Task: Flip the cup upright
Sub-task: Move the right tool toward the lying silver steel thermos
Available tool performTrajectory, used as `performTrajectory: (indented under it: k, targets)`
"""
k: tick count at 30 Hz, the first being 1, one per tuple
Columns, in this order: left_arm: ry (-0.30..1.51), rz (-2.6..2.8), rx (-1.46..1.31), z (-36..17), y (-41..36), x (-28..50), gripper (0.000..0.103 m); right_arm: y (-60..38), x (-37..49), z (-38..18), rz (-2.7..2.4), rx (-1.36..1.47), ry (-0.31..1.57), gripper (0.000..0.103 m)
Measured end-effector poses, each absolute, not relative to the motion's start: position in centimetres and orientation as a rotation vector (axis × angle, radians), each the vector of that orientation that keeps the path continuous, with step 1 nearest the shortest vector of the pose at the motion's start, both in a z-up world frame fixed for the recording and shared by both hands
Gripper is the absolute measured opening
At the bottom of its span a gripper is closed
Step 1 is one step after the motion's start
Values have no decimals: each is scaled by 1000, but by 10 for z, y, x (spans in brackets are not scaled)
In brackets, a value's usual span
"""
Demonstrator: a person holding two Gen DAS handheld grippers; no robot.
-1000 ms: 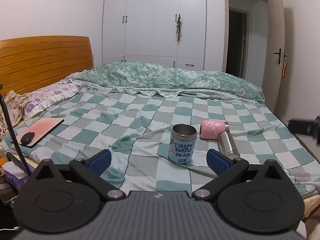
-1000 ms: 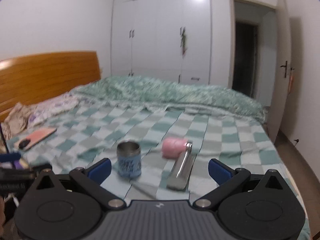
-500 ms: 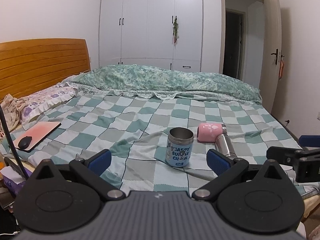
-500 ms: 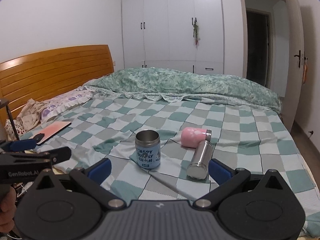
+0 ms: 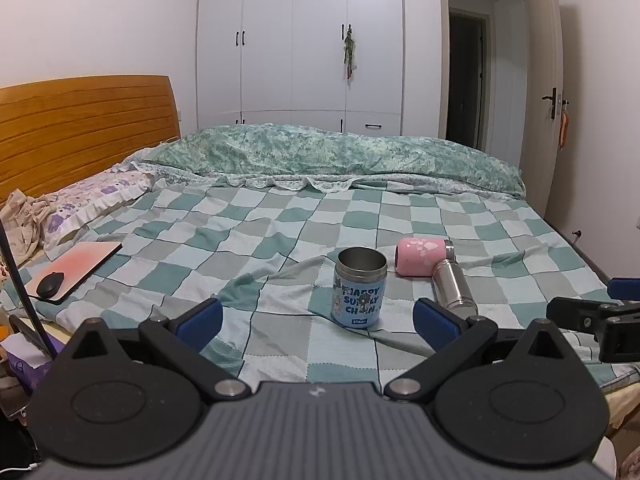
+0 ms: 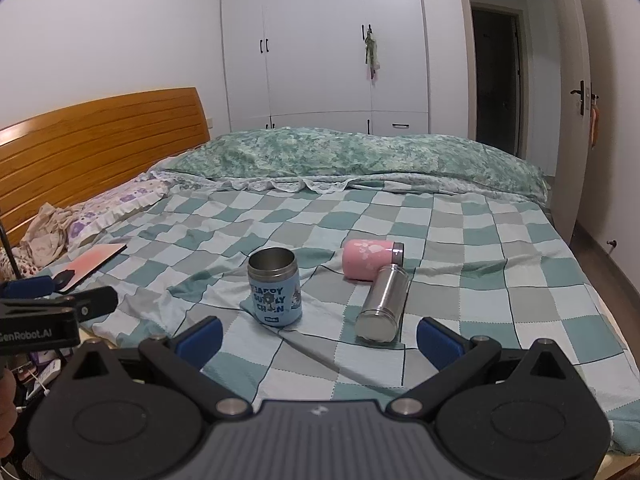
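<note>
Bed (image 5: 280, 232) with checkered sheet carries everything. Left gripper (image 5: 318, 316) and right gripper (image 6: 319, 334) both spread wide, empty, at near edge. Blue cup (image 5: 360, 288) upright mid-bed; pink cup (image 5: 420, 256) on its side just right, touching steel flask (image 5: 452, 286).

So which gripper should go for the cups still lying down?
Probably the right gripper: open, with the steel cup framed between its fingers. The left gripper is centred on the upright blue cup.
</note>
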State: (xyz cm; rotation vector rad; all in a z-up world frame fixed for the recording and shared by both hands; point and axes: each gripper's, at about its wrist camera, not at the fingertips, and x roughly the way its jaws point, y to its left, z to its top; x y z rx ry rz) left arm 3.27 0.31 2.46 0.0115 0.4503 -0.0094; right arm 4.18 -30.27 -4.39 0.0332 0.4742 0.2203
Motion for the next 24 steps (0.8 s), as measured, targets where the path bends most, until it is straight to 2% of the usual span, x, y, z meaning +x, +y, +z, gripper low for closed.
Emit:
performTrajectory:
  k: [12,20,24]
  targets:
    - [469,-3,16,20,-3,48,103,-308,57,-50,209,55,482,103]
    - [513,-70,31,-4,-5,79,103,-328,93,-71,171,109,457,103]
    - [429,-44,65,-11,-10,89,103,-335,119,-85,144,99,451,103]
